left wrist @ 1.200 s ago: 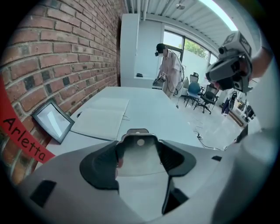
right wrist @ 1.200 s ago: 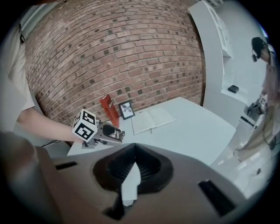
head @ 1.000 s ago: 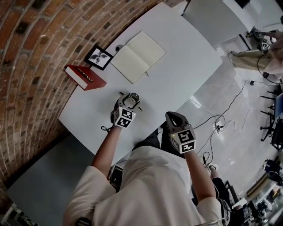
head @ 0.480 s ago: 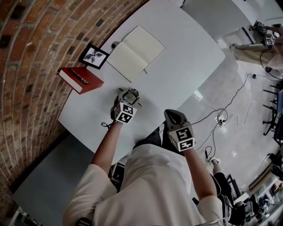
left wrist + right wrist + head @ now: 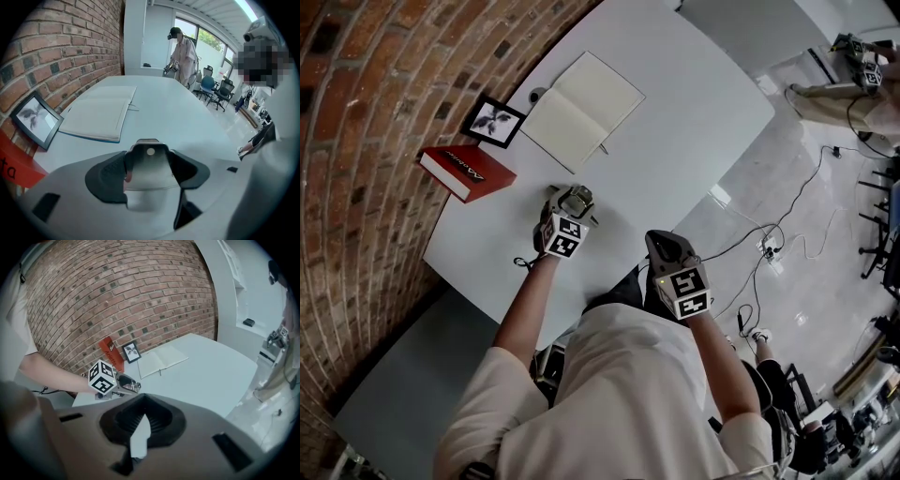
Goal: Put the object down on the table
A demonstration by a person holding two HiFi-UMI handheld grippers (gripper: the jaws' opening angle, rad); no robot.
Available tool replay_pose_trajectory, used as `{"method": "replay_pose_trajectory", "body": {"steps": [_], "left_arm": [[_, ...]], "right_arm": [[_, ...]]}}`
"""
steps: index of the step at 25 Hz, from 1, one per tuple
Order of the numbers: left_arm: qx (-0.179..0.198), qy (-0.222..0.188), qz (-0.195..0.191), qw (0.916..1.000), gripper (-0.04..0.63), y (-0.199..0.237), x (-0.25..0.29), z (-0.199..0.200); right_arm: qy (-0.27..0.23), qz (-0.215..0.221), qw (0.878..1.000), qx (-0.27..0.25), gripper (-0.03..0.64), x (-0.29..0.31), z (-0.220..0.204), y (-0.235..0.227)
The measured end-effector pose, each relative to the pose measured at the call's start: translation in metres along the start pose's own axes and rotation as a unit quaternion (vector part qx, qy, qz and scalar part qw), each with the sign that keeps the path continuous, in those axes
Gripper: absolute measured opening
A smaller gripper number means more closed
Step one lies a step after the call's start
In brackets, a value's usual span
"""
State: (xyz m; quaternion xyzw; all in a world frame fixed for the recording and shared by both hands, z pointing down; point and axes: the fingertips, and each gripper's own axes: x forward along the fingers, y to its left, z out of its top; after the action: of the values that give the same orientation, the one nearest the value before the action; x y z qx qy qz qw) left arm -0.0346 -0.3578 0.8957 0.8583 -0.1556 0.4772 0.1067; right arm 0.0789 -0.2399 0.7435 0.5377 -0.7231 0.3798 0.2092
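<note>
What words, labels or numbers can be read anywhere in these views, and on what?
Red book: white lettering on the cover, too blurred to read.
Open notebook: blank pages, no writing visible.
Picture frame: an image only, no words.
Nothing else bears readable text.
</note>
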Motion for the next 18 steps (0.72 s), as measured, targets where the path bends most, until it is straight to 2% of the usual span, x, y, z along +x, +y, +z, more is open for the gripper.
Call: {"method": "replay_pose_trajectory", "body": {"steps": [10,18], "left_arm": [[-0.006,0.009,-0.004,0.9999,0.284,-0.002,0.003,-0.009],[-0.038,0.003,-0.012,0.9992,0.297,-0.003,0.003,-0.008]], "right_arm": [[-0.003,-0.006,1.0,-0.005,0.002,-0.008,-0.003,0.003],[0.0,-0.013,1.0,-0.006,0.003,-0.014,-0.009,0.005]]}}
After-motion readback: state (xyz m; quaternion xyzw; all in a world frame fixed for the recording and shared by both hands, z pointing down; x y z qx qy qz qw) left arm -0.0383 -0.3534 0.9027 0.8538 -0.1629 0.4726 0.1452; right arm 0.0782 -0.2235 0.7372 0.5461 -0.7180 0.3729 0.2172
